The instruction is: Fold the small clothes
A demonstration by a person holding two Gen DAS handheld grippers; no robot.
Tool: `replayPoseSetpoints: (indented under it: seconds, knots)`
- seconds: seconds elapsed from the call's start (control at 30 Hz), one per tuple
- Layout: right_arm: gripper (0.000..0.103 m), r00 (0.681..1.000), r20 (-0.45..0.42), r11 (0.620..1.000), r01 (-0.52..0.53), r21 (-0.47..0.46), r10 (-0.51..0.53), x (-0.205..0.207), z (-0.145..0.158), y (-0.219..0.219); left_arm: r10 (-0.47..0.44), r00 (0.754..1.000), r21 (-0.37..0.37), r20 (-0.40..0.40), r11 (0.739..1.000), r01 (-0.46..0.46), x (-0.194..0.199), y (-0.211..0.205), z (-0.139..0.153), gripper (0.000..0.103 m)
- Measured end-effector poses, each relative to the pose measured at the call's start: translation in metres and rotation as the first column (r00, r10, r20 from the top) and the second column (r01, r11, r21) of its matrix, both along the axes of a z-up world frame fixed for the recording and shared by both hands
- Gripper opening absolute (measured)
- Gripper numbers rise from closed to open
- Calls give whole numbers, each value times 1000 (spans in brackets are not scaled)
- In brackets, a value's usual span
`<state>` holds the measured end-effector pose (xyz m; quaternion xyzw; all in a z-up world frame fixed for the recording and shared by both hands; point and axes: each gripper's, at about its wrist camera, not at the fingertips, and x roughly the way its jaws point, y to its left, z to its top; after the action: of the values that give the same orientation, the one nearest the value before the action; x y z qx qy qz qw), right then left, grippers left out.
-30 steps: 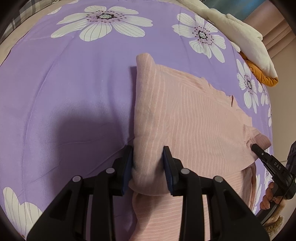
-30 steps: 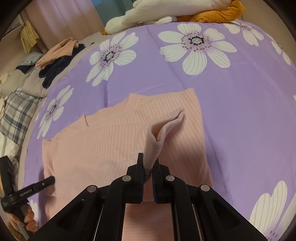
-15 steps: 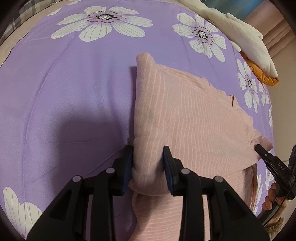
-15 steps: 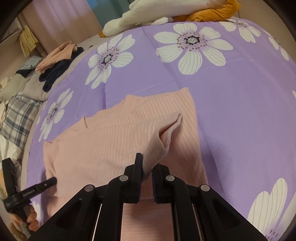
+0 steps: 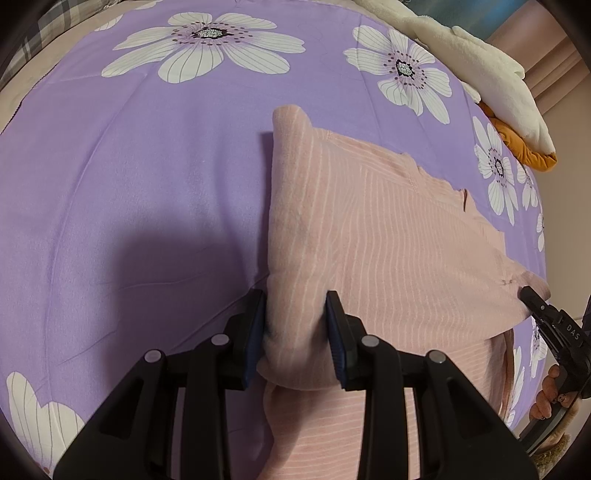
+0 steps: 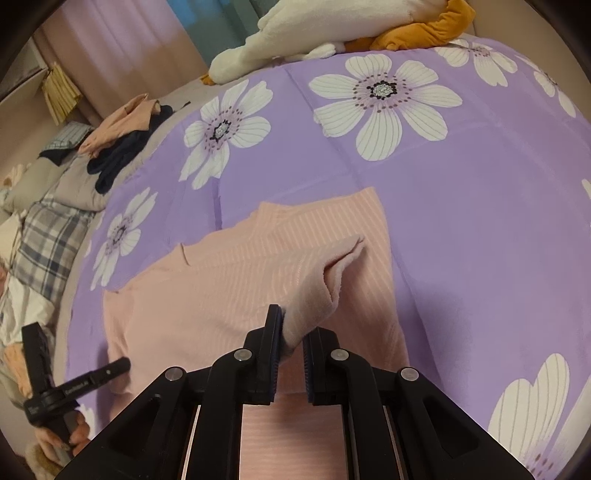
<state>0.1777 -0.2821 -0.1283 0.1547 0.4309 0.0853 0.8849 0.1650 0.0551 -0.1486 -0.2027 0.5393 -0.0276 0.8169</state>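
Closest to the lens, the left hand-held gripper (image 5: 296,332) has a thick bunched fold of the pink striped top (image 5: 388,251) sitting between its pads, clamped around that rolled edge, though fairly wide. The right hand-held gripper (image 6: 292,332) is pinched tight on a thinner flap of the same top (image 6: 229,288), which pokes up in a little peak just past its fingertips. So both are gripping fabric, one at each end of the near edge. The top itself lies spread on the purple flowered bedspread (image 5: 129,184), with its neckline toward the far side.

Looks like the person is mid-fold, carrying the lifted edge over the body of the garment. Next move probably calls for bringing both ends across together and laying them down level so the crease comes out straight, then letting go.

Compared with a second ago, barely anything changed on the left. On the right the raised flap sits lower and flatter.

Further back there's a cream plush toy (image 6: 332,26) and a pile of other clothes (image 6: 125,140) at the bed's edge.
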Motion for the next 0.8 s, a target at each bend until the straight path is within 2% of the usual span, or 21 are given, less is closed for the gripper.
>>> replayPoseSetpoints:
  seconds: [0.33, 0.43, 0.57, 0.73, 0.8]
  knots:
    - [8, 1000, 2, 998, 2, 56, -3, -1, 5, -6, 0, 1000, 2, 0, 1000, 0, -1, -1, 0, 34]
    - [8, 1000, 5, 999, 19, 41, -19, -2, 6, -8, -1, 1000, 2, 1, 1000, 1, 0, 0, 0, 34]
    - [8, 999, -20, 998, 32, 60, -31, 0, -1, -16, -1, 1000, 3, 1, 1000, 1, 0, 0, 0, 34]
    - [8, 999, -20, 999, 30, 34, -29, 1, -2, -14, -2, 1000, 7, 2, 1000, 2, 0, -1, -1, 34]
    - [8, 1000, 14, 1000, 19, -1, -19, 0, 8, -8, -2, 1000, 5, 1, 1000, 2, 0, -1, -1, 34]
